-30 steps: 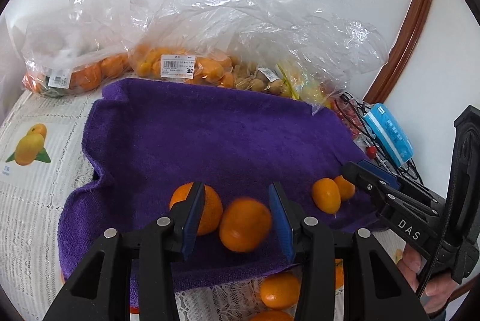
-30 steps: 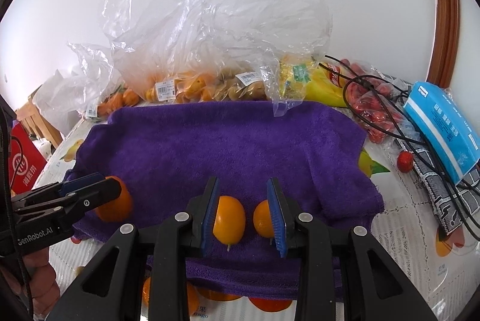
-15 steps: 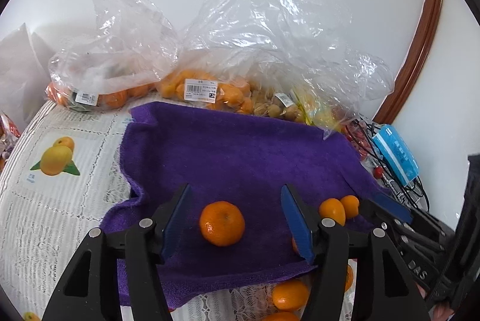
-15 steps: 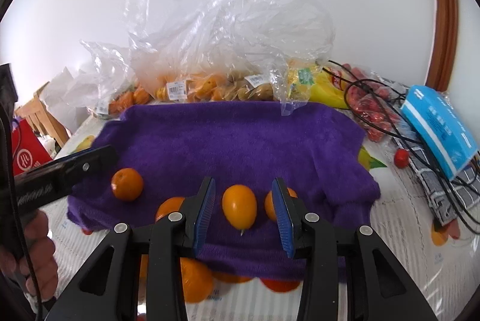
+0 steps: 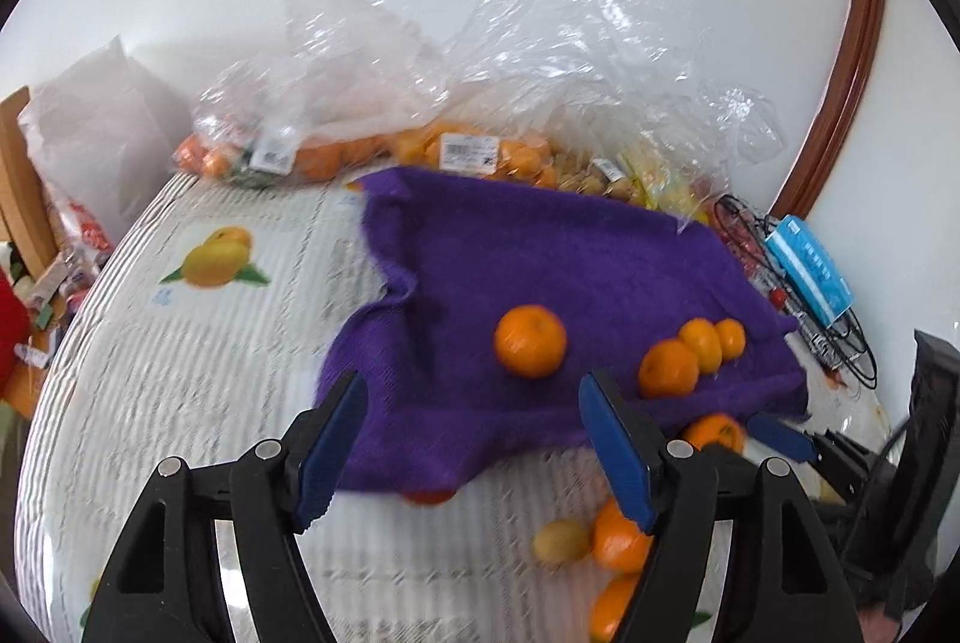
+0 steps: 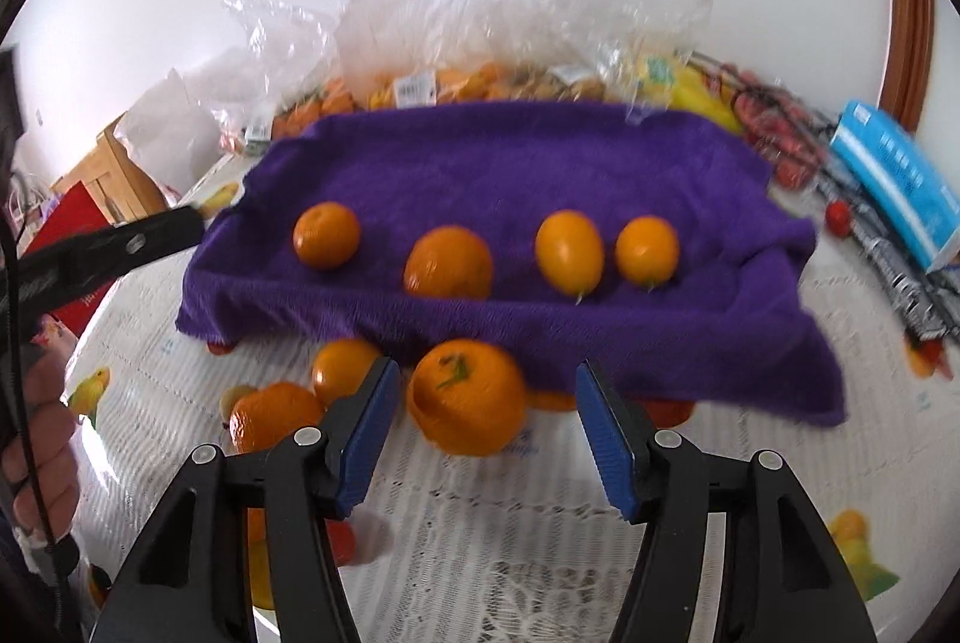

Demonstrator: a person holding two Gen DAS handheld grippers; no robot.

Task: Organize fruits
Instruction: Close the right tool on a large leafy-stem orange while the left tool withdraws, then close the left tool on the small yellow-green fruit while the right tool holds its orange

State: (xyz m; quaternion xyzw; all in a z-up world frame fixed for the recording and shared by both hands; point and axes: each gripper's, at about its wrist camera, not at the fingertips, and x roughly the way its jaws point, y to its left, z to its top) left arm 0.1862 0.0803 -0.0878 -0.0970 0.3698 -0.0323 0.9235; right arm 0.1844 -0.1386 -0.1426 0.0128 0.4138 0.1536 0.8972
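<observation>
Both grippers have drawn back from the purple towel point(image 6: 510, 163) since the earlier frames, the left gripper point(image 5: 474, 439) and right gripper point(image 6: 486, 433) each spread wide and holding nothing. Placed: four fruits in a row on the towel ahead of the right gripper, namely a small orange point(image 6: 327, 235), a larger orange point(image 6: 449, 263) and two yellow-orange ovals point(image 6: 569, 253); remaining, by my estimate: a big orange point(image 6: 468, 397) between the right jaws and several more beside its left jaw. Right view alone shows the row's spacing; left view alone shows an olive-coloured fruit point(image 5: 561, 541) near its right jaw.
</observation>
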